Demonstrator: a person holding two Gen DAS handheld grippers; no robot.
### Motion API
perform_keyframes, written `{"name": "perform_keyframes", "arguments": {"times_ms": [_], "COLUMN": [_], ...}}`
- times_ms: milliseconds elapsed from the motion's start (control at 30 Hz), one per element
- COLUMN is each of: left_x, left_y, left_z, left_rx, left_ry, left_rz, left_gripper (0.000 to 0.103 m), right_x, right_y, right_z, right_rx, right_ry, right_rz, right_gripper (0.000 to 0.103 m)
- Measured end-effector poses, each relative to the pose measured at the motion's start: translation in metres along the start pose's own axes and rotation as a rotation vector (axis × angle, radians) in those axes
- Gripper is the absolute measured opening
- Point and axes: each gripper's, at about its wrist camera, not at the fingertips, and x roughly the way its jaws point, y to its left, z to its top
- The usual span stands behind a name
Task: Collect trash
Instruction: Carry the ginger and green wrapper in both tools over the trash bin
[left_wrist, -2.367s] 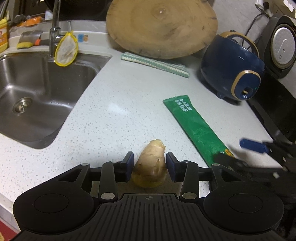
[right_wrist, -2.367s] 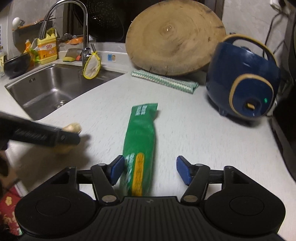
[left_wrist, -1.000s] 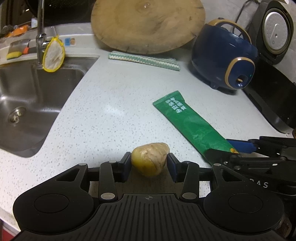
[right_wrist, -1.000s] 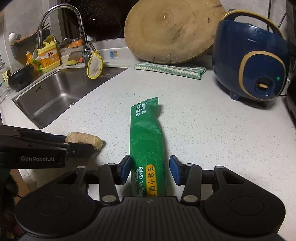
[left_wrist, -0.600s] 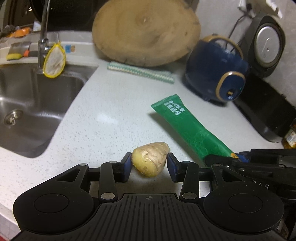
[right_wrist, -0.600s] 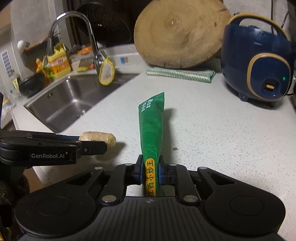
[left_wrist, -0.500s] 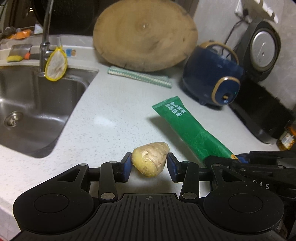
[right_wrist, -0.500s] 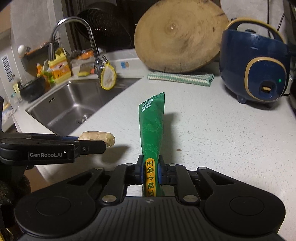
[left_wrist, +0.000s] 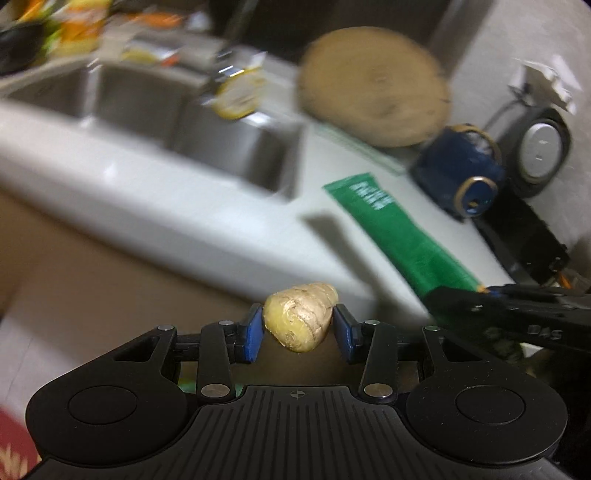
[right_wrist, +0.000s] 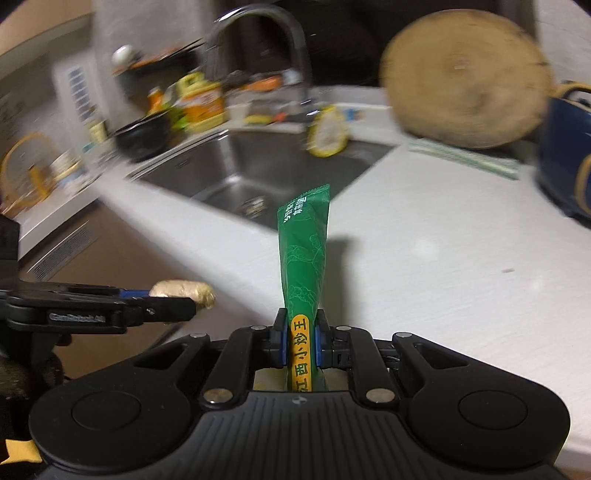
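Observation:
A knobbly yellow-brown piece of ginger (left_wrist: 300, 316) sits clamped between the blue pads of my left gripper (left_wrist: 298, 328), which hangs in the air past the counter's front edge. In the right wrist view the same ginger (right_wrist: 183, 291) shows at the left gripper's tip. My right gripper (right_wrist: 300, 341) is shut on the lower end of a long green snack wrapper (right_wrist: 304, 254), which stands up off the counter. The left wrist view shows the green wrapper (left_wrist: 391, 232) slanting up from the right gripper's black fingers (left_wrist: 509, 306).
The white speckled counter (right_wrist: 443, 266) holds a steel sink (right_wrist: 258, 173) with a tall tap, a round wooden board (right_wrist: 465, 77), a striped cloth (right_wrist: 465, 158) and a blue cooker (left_wrist: 461, 177). Brown cabinet fronts (left_wrist: 110, 280) drop below the counter edge. Both views are blurred by motion.
Both grippers have swung left and back off the counter, each carrying its item. The right gripper closed on the green wrapper and lifted it. The ginger stays in the left grip.

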Motion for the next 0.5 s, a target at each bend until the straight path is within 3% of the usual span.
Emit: {"name": "perform_keyframes", "arguments": {"times_ms": [133,200,300,500], "left_x": [0.000,0.015,0.044,0.114], "left_y": [0.047,0.071,0.096,0.126], "left_z": [-0.035,-0.055,-0.083,-0.132], "left_rx": [-0.089,-0.156,-0.191,-0.302], "left_ry": [0.137,0.251,0.368,0.478], "left_rz": [0.056,0.075,0.072,0.093], "left_gripper": [0.046,0.045,0.045,0.045], "right_x": [0.024,0.044,0.062,0.094], "right_y": [0.039,0.050,0.059,0.051], "right_z": [-0.019,-0.031,-0.047,-0.091], "right_rx": [-0.012,0.023,0.023,0.034], "right_ry": [0.116,0.219,0.301,0.461], "right_rz": [0.068,0.082,0.065,0.006], "right_gripper": [0.013,0.013,0.012,0.012]}}
